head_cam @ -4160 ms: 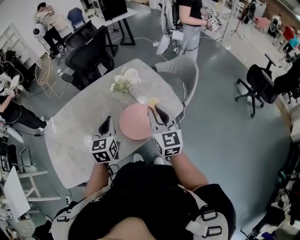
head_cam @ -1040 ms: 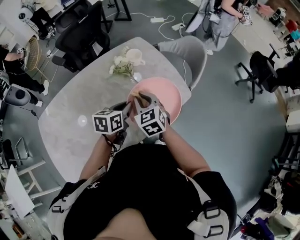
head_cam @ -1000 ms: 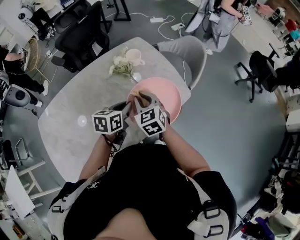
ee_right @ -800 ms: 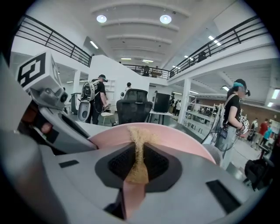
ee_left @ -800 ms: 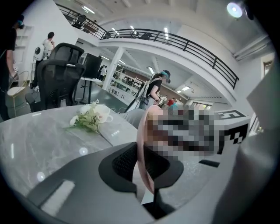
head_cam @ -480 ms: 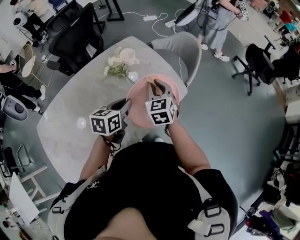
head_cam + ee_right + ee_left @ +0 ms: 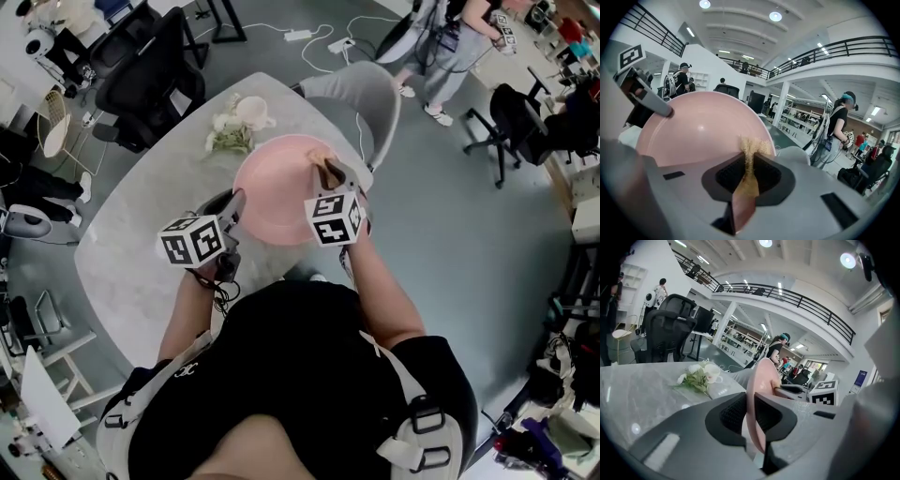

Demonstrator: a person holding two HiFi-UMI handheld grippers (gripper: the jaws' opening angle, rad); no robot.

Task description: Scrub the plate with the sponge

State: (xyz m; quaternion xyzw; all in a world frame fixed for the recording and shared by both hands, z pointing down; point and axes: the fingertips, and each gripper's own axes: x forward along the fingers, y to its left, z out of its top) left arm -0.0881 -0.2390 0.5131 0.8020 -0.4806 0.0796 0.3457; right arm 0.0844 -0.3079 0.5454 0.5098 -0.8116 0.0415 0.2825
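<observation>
A large pink plate (image 7: 279,186) is held up off the grey table, tilted on edge. My left gripper (image 7: 232,205) is shut on its near left rim; in the left gripper view the plate (image 7: 759,394) stands edge-on between the jaws. My right gripper (image 7: 330,174) is shut on a thin tan sponge (image 7: 749,164), which rests against the plate (image 7: 693,136) near its right rim. In the head view the sponge (image 7: 325,169) shows as a small tan tuft at the jaw tips.
A bunch of white flowers (image 7: 225,131) and a white cup (image 7: 249,109) sit at the far side of the marble table (image 7: 122,253). A grey chair (image 7: 361,94) stands beyond the table. A person (image 7: 450,47) stands further off at the upper right.
The plate has been raised and tipped more towards me, and both grippers have spread apart. The right gripper with the sponge has slid to the plate's right rim.
</observation>
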